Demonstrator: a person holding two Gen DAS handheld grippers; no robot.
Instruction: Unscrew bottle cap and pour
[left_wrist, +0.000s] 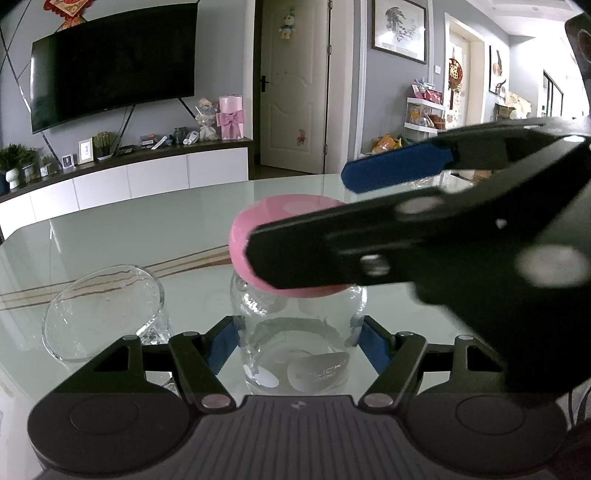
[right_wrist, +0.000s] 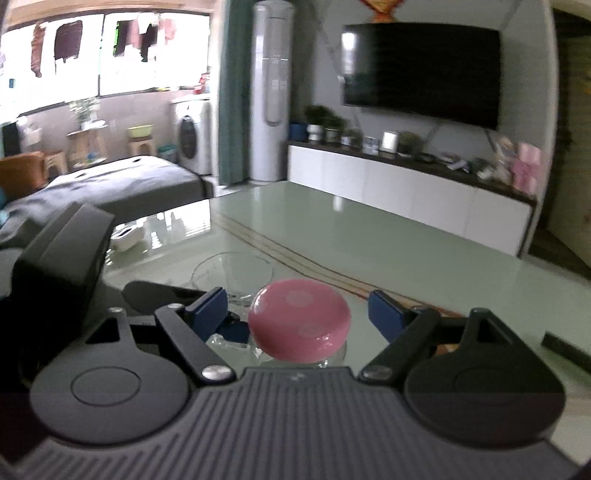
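A clear bottle (left_wrist: 295, 339) with a wide pink cap (left_wrist: 280, 218) stands on the glass table (left_wrist: 147, 229). My left gripper (left_wrist: 297, 343) is shut on the bottle's body, with a blue pad pressed against each side. My right gripper (left_wrist: 297, 216) comes in from the right and straddles the cap. In the right wrist view the pink cap (right_wrist: 299, 319) sits between the right gripper's (right_wrist: 295, 310) blue pads (right_wrist: 384, 310), with a gap on both sides, so it is open. An empty clear glass (left_wrist: 103, 310) stands left of the bottle, and in the right wrist view this glass (right_wrist: 232, 271) stands beyond the cap.
The table top (right_wrist: 369, 240) stretches far ahead, with brown stripes across it. A white object (right_wrist: 125, 236) lies at its left edge and a dark bar (right_wrist: 561, 347) at the right. A white TV cabinet (left_wrist: 147, 173) stands beyond the table.
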